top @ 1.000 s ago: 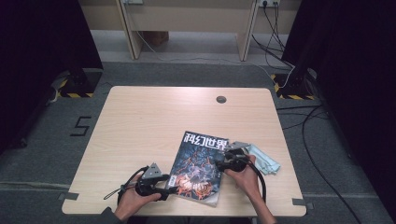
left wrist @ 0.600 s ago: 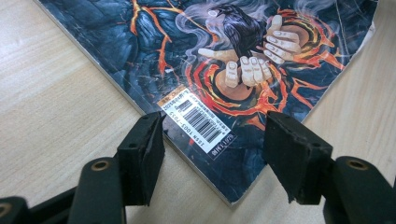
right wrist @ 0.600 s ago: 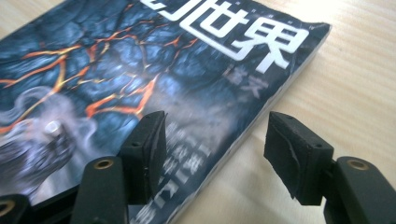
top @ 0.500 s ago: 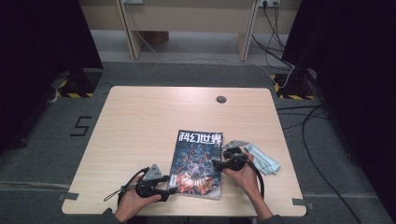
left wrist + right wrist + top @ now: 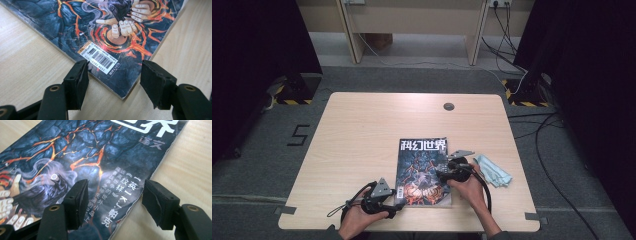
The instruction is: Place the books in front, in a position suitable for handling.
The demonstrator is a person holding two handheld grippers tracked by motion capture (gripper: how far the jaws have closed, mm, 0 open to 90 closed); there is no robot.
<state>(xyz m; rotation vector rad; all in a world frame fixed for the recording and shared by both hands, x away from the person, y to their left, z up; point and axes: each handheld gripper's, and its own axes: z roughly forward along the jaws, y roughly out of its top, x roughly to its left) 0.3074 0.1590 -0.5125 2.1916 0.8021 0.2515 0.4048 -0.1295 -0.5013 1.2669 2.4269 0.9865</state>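
Swung square since the earlier frames: magazine (image 5: 424,172), once skewed with its top leaning left, now lies with its title edge parallel to the far side of the bench (image 5: 362,130); shifted a touch leftward too. Rests flat, cover up, toward the near right part of the bench, probably being squared up for opening or a neat placement. Lies crumpled just right of it, apart from the work: pale blue cloth (image 5: 494,171).

Sits at the near left corner of the magazine: left gripper (image 5: 398,205), jaws straddling that corner in the left gripper view, barcode (image 5: 99,58) between them; parted, pads clear of the paper, grasping nothing; likely placed there to pin or nudge the corner so the spine end pivots.

Hovers over the right edge of the cover: right gripper (image 5: 438,174), one jaw above the cover, the other out over bare wood, page edge (image 5: 140,202) running between; jaws released, just been opening a little wider, nothing pinched; seemingly set to steer or catch that edge.
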